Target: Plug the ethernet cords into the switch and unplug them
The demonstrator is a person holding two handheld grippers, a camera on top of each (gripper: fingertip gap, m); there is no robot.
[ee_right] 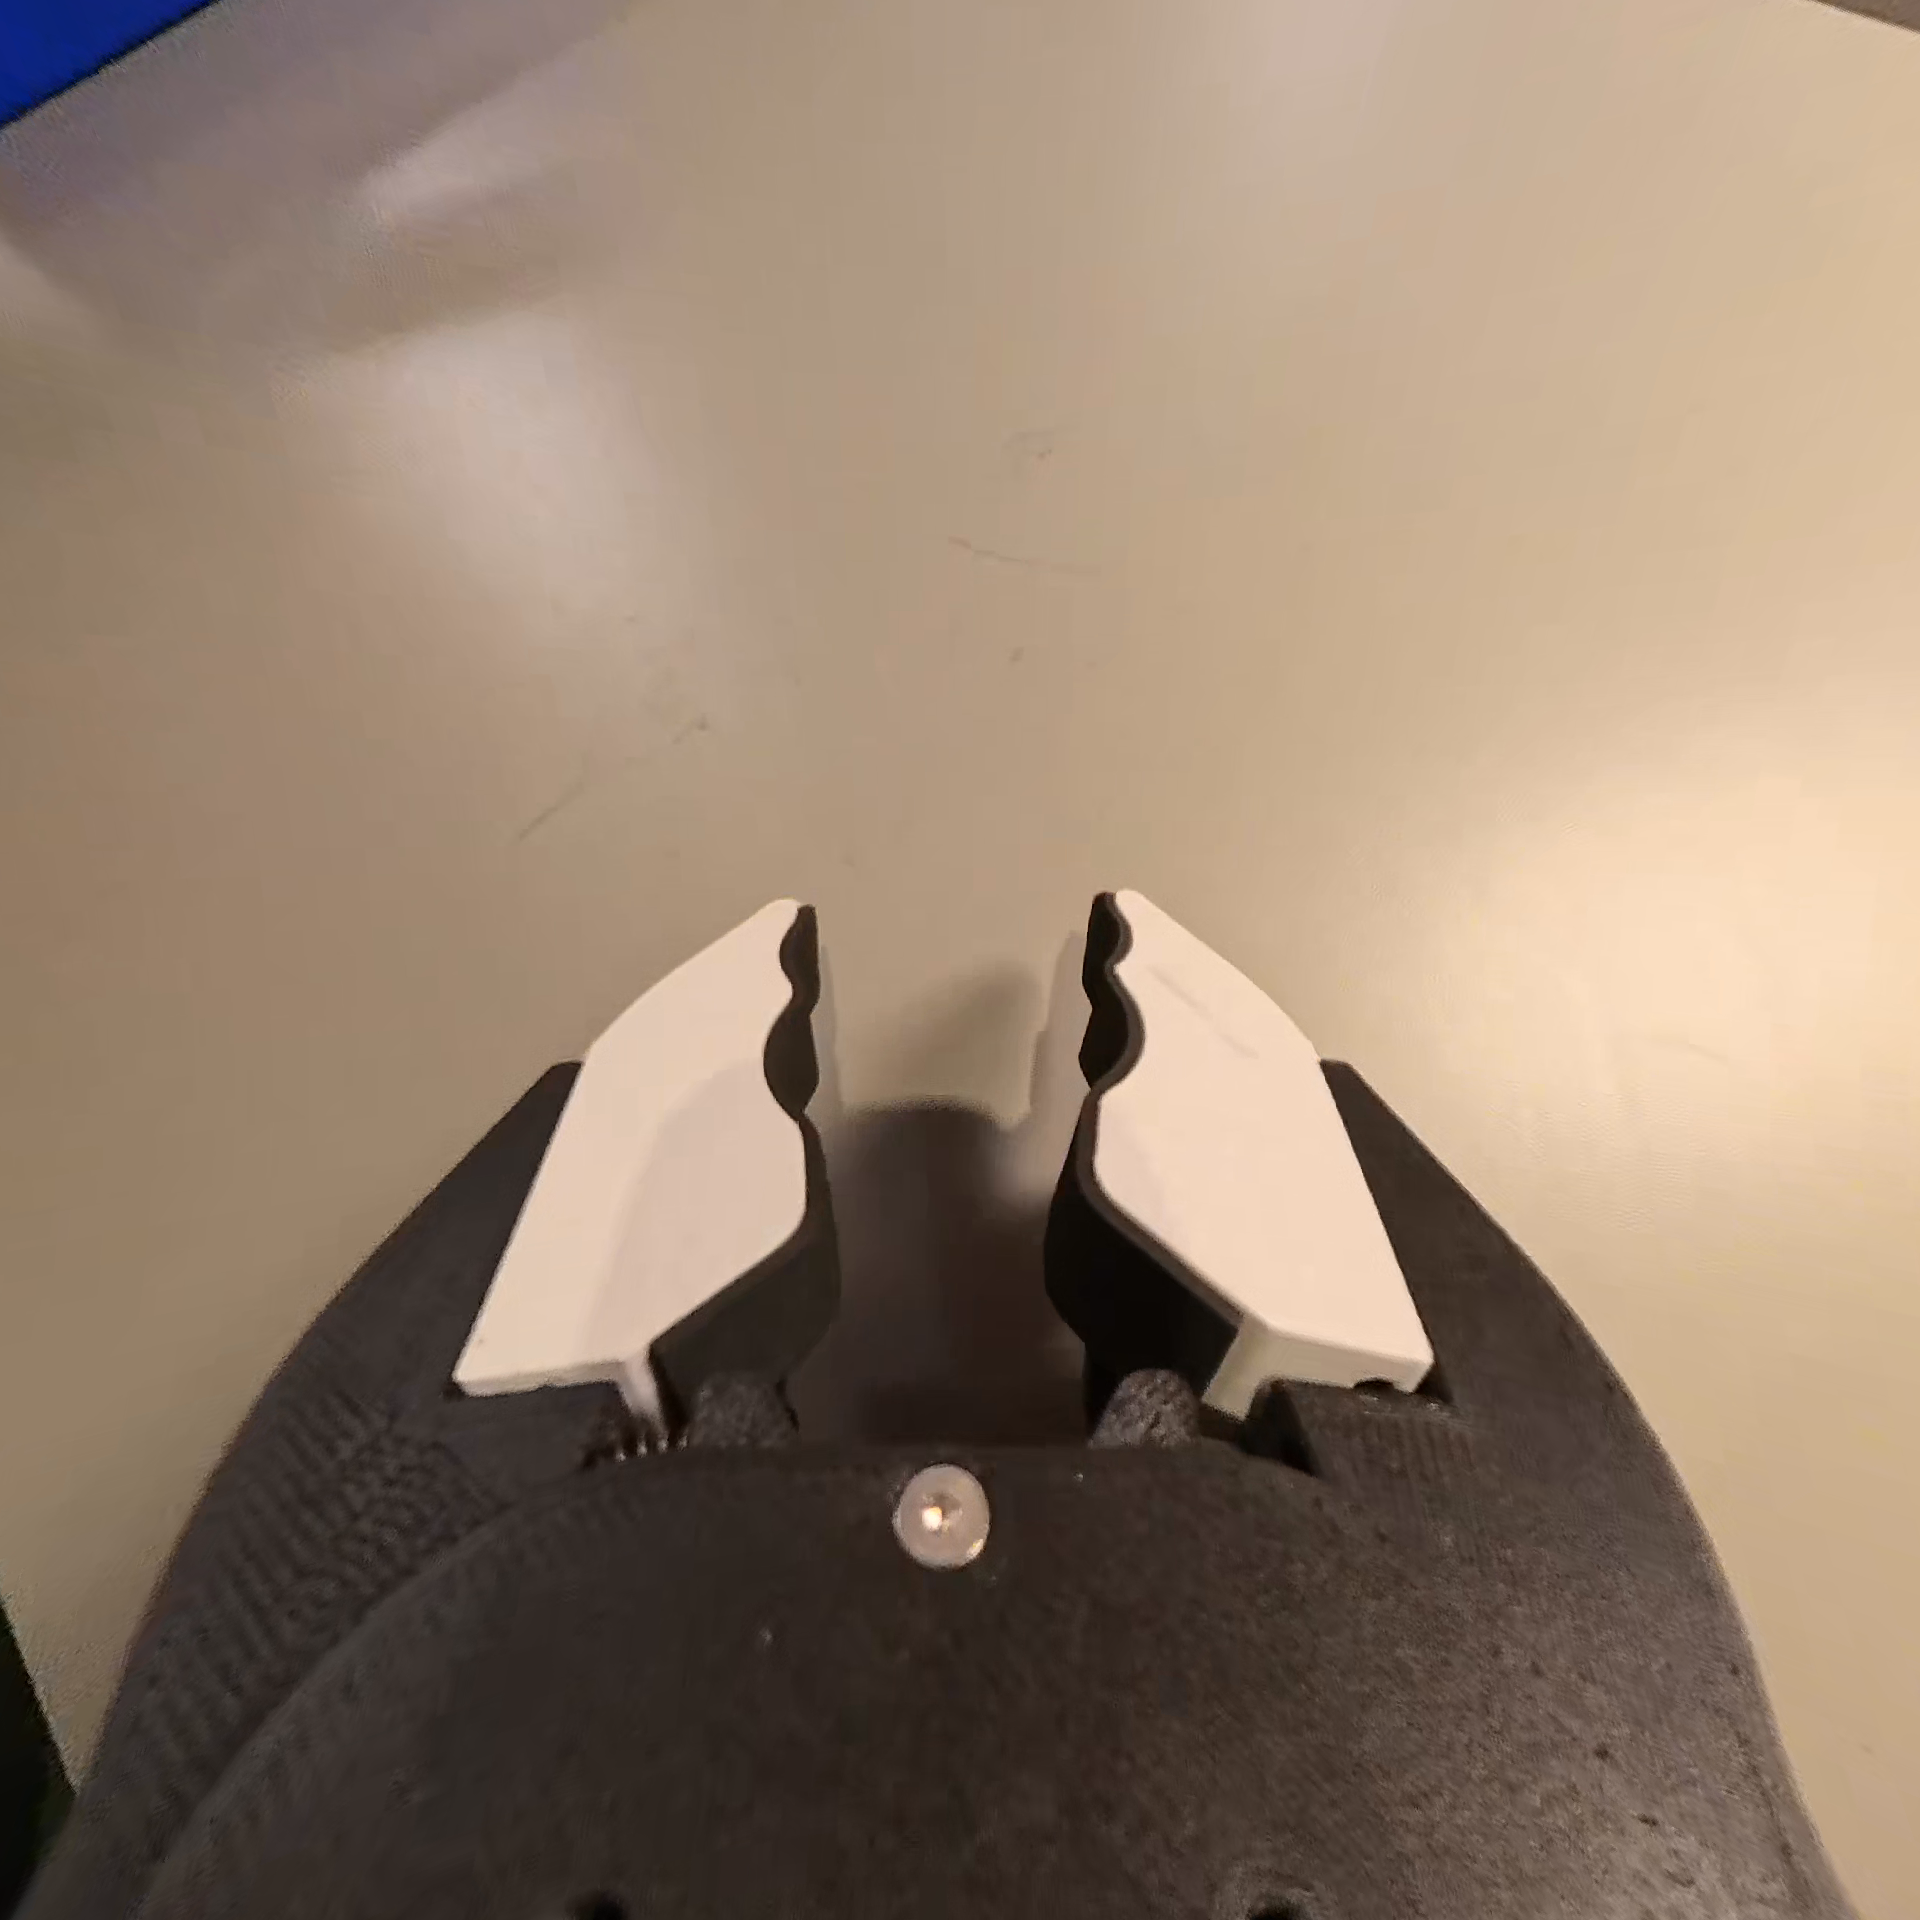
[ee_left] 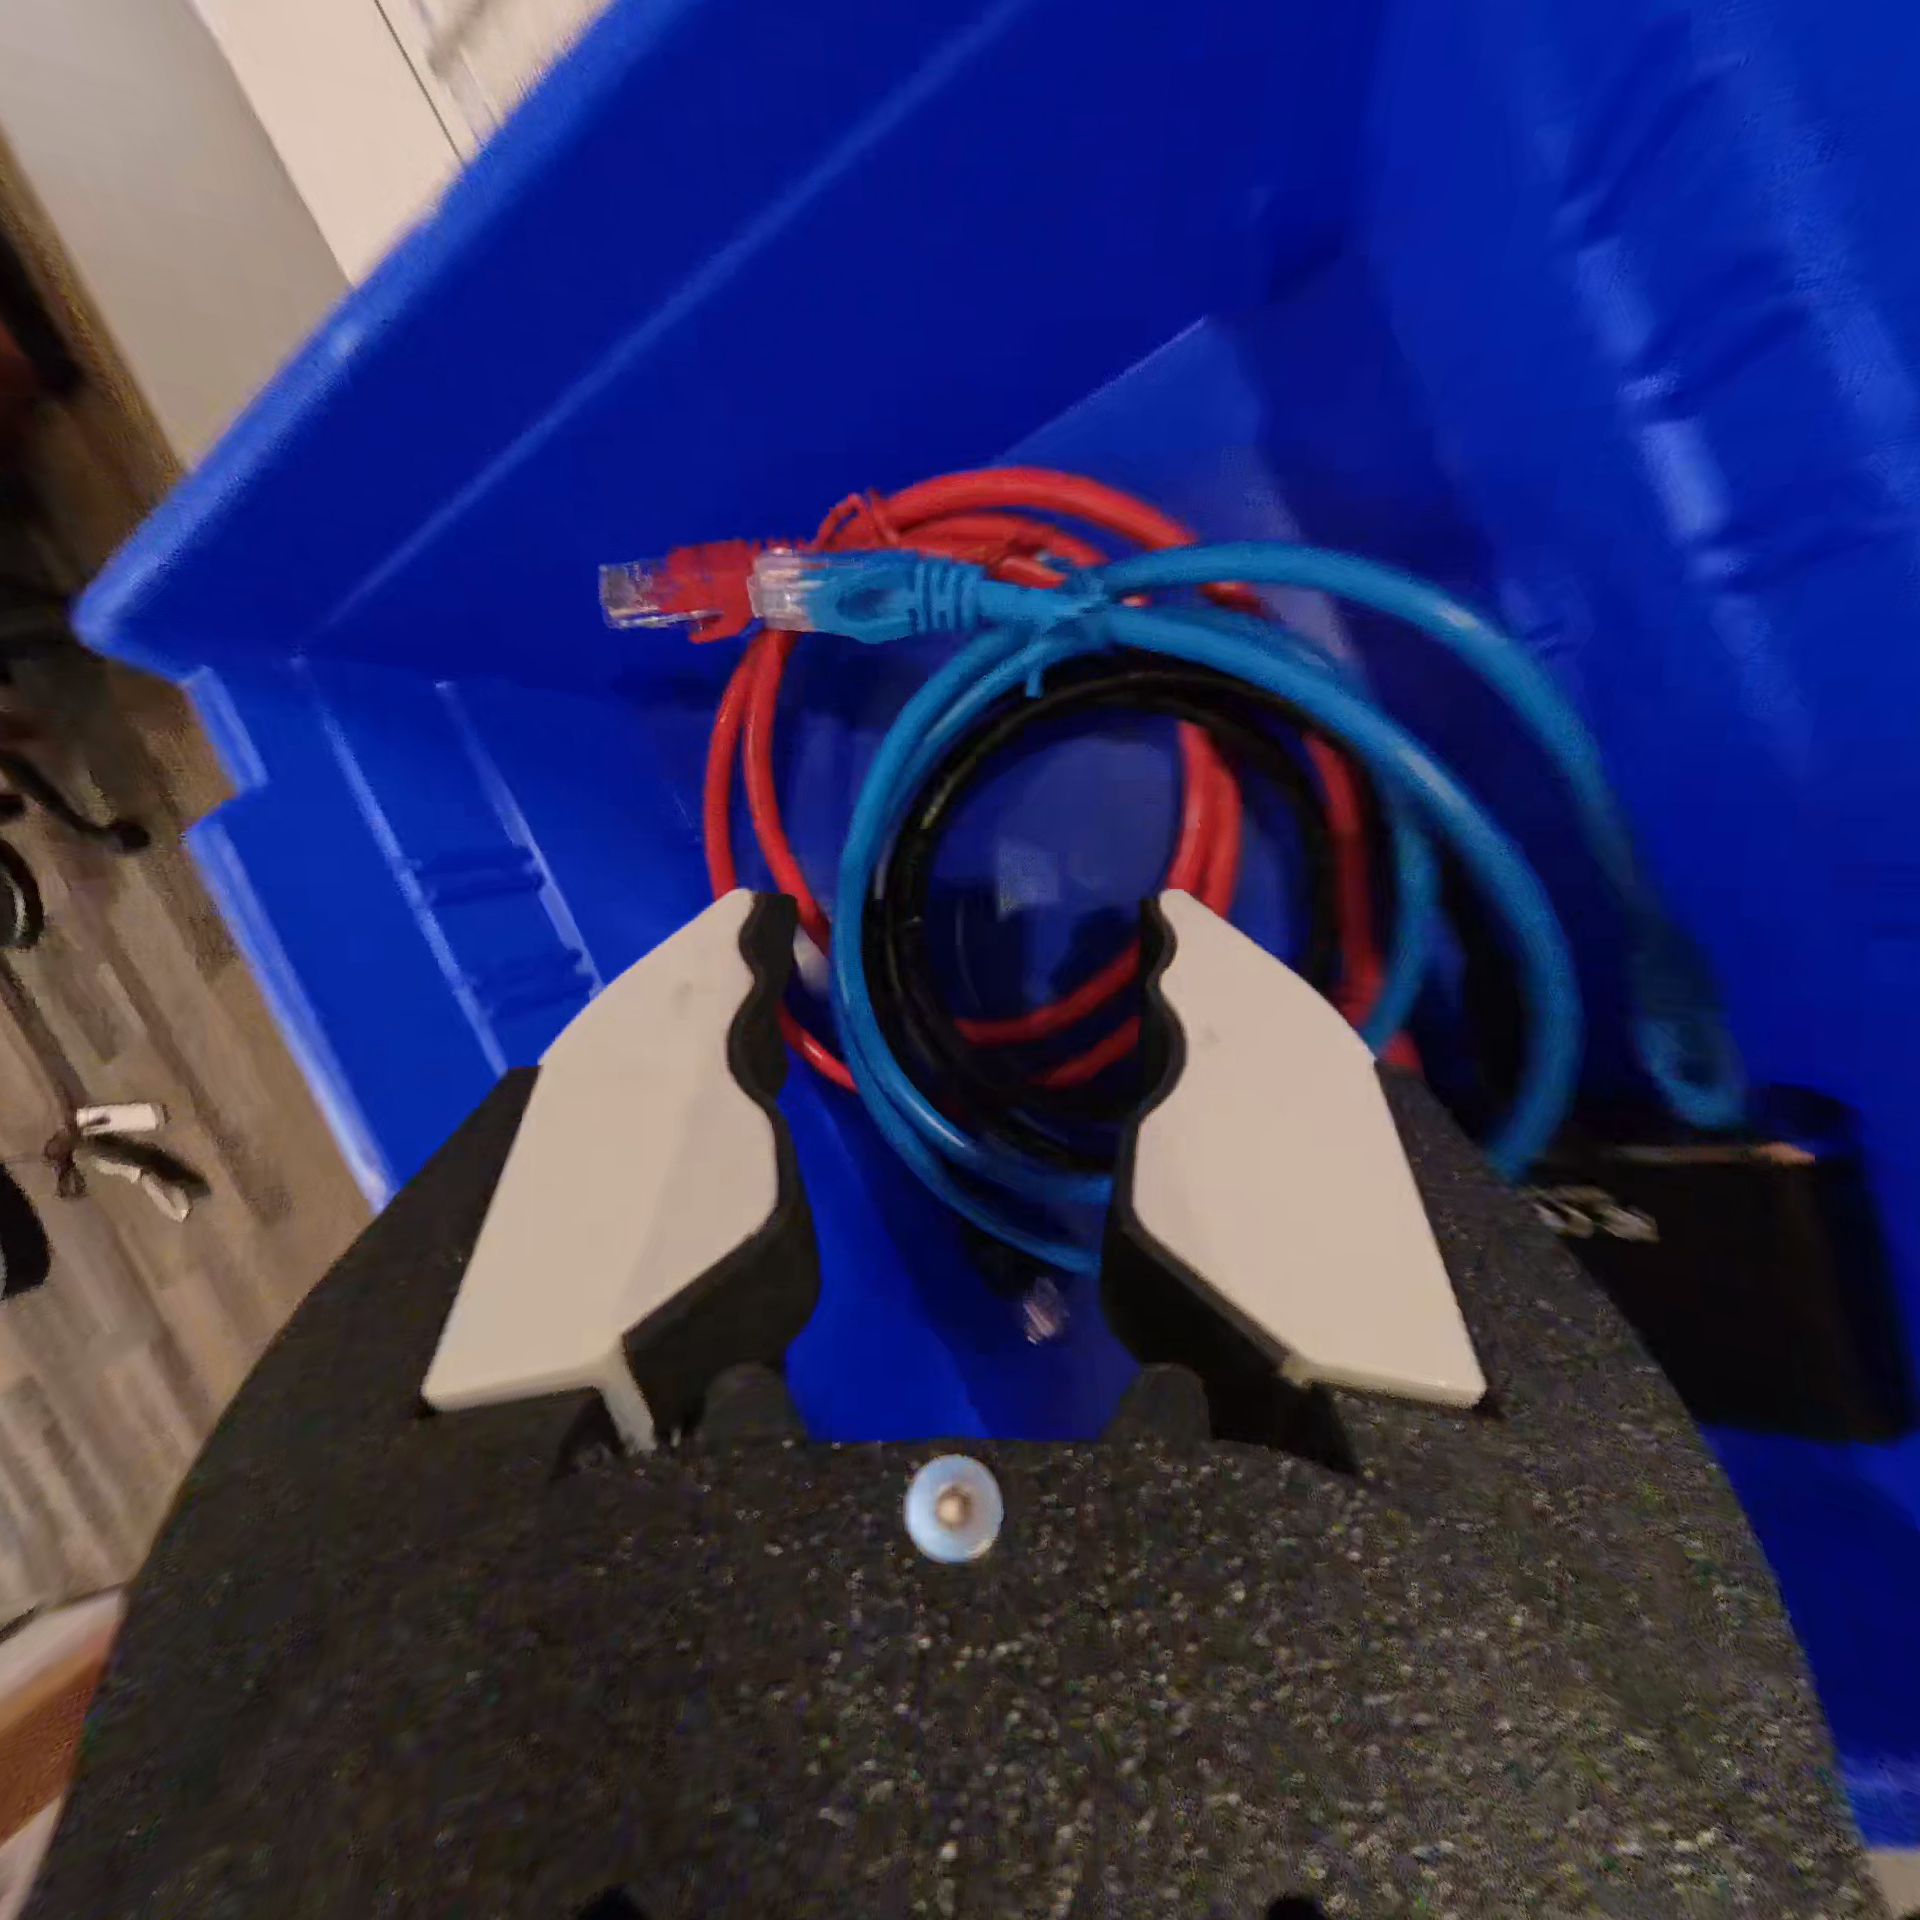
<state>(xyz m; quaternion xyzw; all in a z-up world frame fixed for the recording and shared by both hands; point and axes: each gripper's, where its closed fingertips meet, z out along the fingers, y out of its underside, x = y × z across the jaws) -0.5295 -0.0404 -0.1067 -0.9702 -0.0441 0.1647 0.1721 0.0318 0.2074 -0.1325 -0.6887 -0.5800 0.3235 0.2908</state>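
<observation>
bin [ee_left: 935, 260]: holds three coiled ethernet cords [ee_left: 1143, 831], overlapping | switch [ee_left: 1766, 1247]: in bin, right of cords | left gripper [ee_left: 961, 914]: fingers before the coils | right gripper [ee_right: 951, 914]: above bare surface [ee_right: 935, 468]

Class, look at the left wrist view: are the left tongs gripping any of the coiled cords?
No: the left tongs stand open over the blue cord, red cord and black cord, clamping none.

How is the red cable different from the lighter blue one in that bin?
The red cable lies under and behind the blue cable, whose coil crosses over it. The red plug sits left of the blue plug. Both are coiled, have clear plug tips, and lie in the blue bin.
</observation>
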